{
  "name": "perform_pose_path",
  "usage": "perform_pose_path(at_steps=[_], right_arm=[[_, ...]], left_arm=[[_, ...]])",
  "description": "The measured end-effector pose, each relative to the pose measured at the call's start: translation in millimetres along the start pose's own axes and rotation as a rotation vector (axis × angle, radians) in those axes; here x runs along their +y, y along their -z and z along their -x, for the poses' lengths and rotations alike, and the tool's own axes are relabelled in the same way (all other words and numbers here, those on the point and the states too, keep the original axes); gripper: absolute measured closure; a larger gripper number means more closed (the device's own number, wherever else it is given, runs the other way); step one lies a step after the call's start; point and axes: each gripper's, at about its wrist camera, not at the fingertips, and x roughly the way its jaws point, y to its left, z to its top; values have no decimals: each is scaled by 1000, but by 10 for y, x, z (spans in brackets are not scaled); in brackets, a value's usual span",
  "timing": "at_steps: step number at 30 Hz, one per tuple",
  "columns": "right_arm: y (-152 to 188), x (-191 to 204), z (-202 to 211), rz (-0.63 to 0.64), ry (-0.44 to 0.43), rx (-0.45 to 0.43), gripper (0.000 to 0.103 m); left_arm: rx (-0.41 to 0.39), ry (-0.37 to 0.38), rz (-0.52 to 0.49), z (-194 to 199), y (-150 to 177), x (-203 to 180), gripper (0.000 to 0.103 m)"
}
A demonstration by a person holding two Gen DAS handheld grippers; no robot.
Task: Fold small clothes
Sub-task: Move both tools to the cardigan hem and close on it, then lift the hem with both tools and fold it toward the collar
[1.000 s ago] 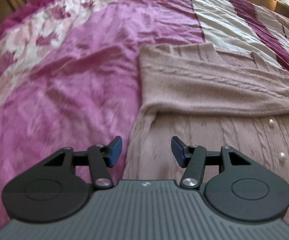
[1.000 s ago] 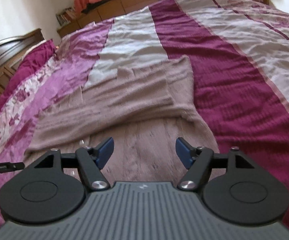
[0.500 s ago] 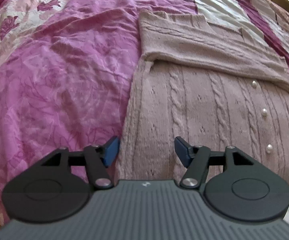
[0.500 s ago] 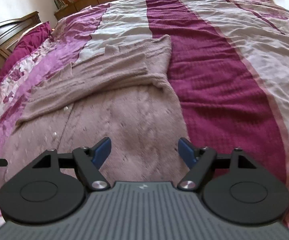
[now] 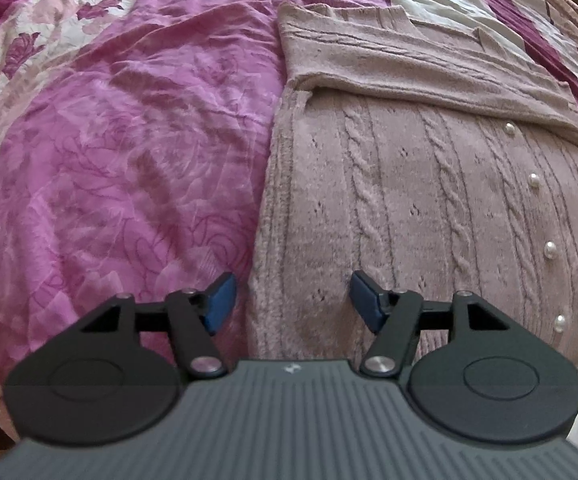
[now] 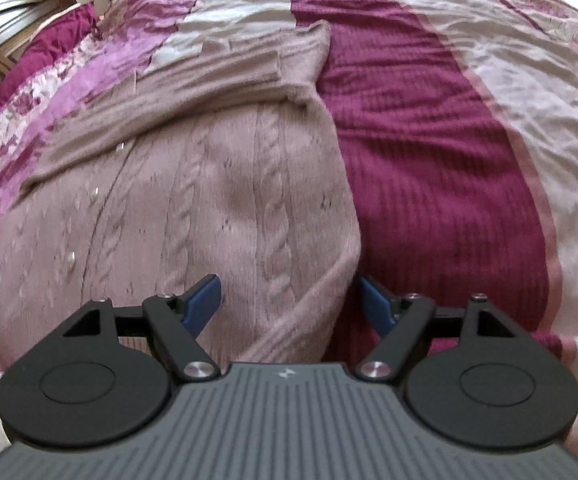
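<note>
Cardigan (image 5: pixel 429 200) hem corners now sit nearer both tongs (left (image 5: pixel 291 302), right (image 6: pixel 291 304)), each spread wide.

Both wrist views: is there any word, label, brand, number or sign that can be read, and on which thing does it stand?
No readable words or numbers in either view.
Left gripper: a small pale emblem on its grey ribbed body, a logo shape, no letters legible.
Right gripper: the same kind of small emblem, too small to read.
Cardigan: no tag or label visible, only pearl buttons.
Bedspread: floral pattern only, no text.
</note>
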Motion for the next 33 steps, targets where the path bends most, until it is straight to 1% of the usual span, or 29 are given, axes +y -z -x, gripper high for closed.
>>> perform_pose_path(at_steps=[3, 7, 11, 13, 16, 18, 19, 23, 24, 27, 28, 30, 31, 32, 33], right_arm=[[56, 17, -3, 7, -17, 22, 22], [97, 34, -32, 8, -51, 43, 22], [98, 46, -65, -3, -69, 43, 22], [87, 48, -67, -10, -83, 39, 23], [86, 62, -72, -11, -93, 31, 32], [84, 62, -77, -7, -85, 25, 41], [84, 53, -78, -9, -83, 24, 42], [92, -1, -71, -27, -81, 15, 55], [95, -11, -71, -29, -83, 12, 57], [107, -49, -61, -46, -98, -3, 70], [111, -70, -57, -60, -109, -10, 72], [123, -99, -47, -80, -136, -24, 81], [124, -110, -40, -87, -152, -32, 83], [124, -112, -34, -92, -166, -39, 85], [122, -115, -26, -96, -179, -47, 86]], left_arm=[[4, 11, -7, -5, 47, 9, 37], [15, 55, 1, -32, 93, 13, 37], [14, 116, -10, -62, 135, -22, 38], [7, 118, -26, -88, 149, -51, 38], [3, 130, -32, -103, 143, -57, 39], [2, 137, -34, -113, 138, -51, 39], [3, 138, -35, -115, 137, -47, 39], [7, 128, -29, -132, 126, -52, 38], [5, 126, -31, -136, 129, -55, 38], [-5, 123, -36, -148, 122, -74, 38], [-8, 120, -38, -147, 121, -79, 40], [-11, 117, -35, -139, 115, -87, 46], [-12, 119, -32, -137, 108, -92, 51], [-13, 122, -28, -133, 102, -95, 53], [-14, 123, -21, -131, 95, -95, 59]])
